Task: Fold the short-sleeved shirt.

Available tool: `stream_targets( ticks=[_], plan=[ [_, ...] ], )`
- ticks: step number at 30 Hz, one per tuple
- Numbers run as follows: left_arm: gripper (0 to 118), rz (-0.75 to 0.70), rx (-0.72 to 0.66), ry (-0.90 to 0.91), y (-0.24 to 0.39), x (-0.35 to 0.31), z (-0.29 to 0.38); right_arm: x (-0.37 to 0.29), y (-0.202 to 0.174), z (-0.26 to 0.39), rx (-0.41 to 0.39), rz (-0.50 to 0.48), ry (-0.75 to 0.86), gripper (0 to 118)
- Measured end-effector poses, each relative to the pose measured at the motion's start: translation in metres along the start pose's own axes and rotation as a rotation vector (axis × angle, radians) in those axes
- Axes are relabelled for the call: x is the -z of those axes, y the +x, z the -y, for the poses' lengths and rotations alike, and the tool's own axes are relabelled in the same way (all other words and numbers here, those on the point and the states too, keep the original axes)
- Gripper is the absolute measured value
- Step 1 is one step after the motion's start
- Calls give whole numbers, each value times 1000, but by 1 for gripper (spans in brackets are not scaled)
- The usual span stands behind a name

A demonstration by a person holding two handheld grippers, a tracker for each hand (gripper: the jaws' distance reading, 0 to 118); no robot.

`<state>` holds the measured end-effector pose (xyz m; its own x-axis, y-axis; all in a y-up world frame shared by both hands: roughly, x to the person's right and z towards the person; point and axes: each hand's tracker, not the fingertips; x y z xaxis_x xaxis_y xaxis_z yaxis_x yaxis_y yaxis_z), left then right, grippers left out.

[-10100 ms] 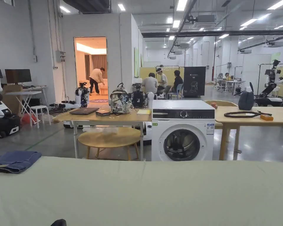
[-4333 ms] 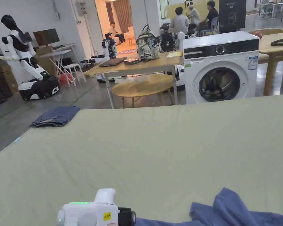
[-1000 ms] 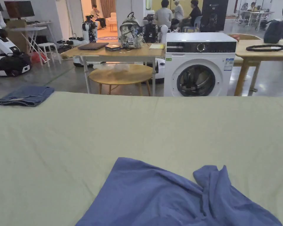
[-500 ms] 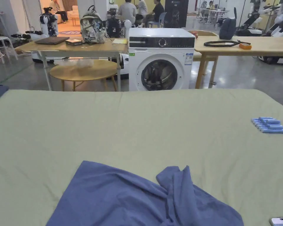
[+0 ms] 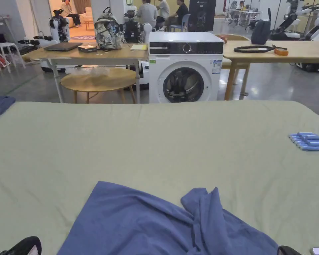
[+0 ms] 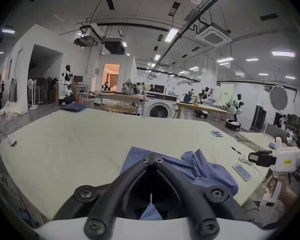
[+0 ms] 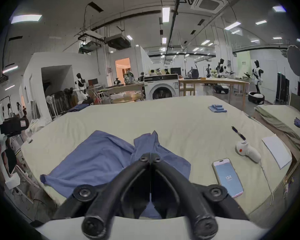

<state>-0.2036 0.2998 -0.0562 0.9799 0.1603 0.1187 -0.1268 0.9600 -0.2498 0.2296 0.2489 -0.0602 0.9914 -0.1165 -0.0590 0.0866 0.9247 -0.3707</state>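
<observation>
Crumpled blue shirt (image 5: 168,222) on the near edge of the green-covered table (image 5: 155,139).
Left gripper (image 6: 151,159) and right gripper (image 7: 150,155) hover above it, jaws pressed together, empty; washing machine (image 5: 185,66) label too small to read.

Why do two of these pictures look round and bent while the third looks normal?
Both gripper views are fisheye: dark corners, ceiling lines and the bed's edge bowed. The head view is straight; the washing machine looks square. Lighting is even and overhead, and the blue shirt is sharp.
</observation>
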Motion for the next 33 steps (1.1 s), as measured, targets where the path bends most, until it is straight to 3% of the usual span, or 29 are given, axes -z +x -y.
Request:
stream_targets(
  ticks=[11,12,15,16,21,22,23,24,25,32,33],
  plan=[
    [0,-124,-171,-194,-72,-25,46,14,-8,11,13,-55,-62,0],
    [10,-144,-182,-212,-75,-26,53,14,-9,12,14,-64,-68,0],
    [84,-178,-249,-334,-92,-22,79,18,-15,17,1,-82,-92,0],
    [85,-184,-266,-355,-92,-21,89,19,-17,18,-9,-84,-100,0],
    [81,-211,-329,-456,-107,3,133,23,-20,21,-19,-104,-127,0],
    [72,-191,-337,-481,-107,10,138,23,-20,21,-20,-104,-129,0],
    [55,-189,-330,-490,-106,17,142,22,-21,21,-23,-102,-130,0],
    [24,-187,-322,-518,-105,22,150,22,-21,21,-25,-100,-132,0],
    [11,-189,-306,-574,-103,31,156,23,-21,21,-26,-98,-134,0],
    [2,-189,-273,-605,-98,38,155,53,-2,-4,-27,-91,-177,1],
    [2,-180,-256,-628,-96,40,154,70,4,-15,-24,-99,-208,24]
  ],
)
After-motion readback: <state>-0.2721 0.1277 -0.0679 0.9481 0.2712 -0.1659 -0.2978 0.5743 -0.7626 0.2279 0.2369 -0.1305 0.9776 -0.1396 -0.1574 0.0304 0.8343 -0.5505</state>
